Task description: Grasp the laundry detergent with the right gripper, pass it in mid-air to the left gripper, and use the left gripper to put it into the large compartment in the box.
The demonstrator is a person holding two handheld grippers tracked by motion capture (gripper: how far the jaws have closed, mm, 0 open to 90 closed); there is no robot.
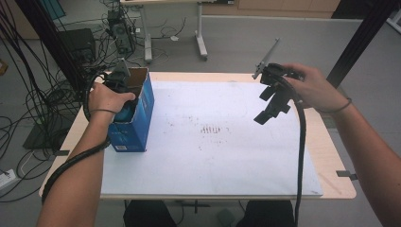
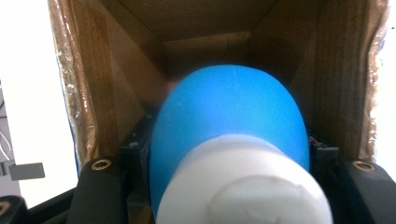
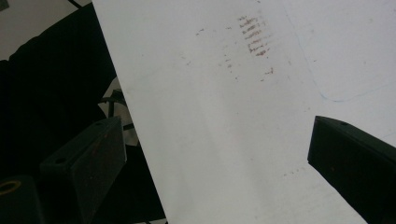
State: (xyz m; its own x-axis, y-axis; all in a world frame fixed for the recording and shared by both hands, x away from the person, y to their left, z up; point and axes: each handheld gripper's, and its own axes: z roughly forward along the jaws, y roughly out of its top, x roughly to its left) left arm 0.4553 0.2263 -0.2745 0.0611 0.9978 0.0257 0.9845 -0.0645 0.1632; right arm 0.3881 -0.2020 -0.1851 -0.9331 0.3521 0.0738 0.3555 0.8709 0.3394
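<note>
An open blue cardboard box (image 1: 140, 124) stands upright at the table's left. My left gripper (image 2: 229, 148) reaches down into its brown inside and is shut on a rounded blue bottle (image 2: 228, 109) with a white cap (image 2: 245, 182) that points toward the camera. From above, the blue bottle (image 1: 126, 113) peeks out under the hand at the box mouth. My right gripper (image 1: 265, 105) hangs above the right side of the table, open, with nothing between its jaws. In its own view, the right gripper (image 3: 217, 128) looks down on the bare white sheet (image 3: 224, 93).
A white sheet (image 1: 213, 161) covers the wooden table (image 1: 333, 156), with brown smudges (image 1: 211, 128) near its middle. Cables (image 1: 33, 101) lie on the floor at left. A black post (image 1: 359, 40) rises at the right, and another table's legs (image 1: 201, 42) stand behind.
</note>
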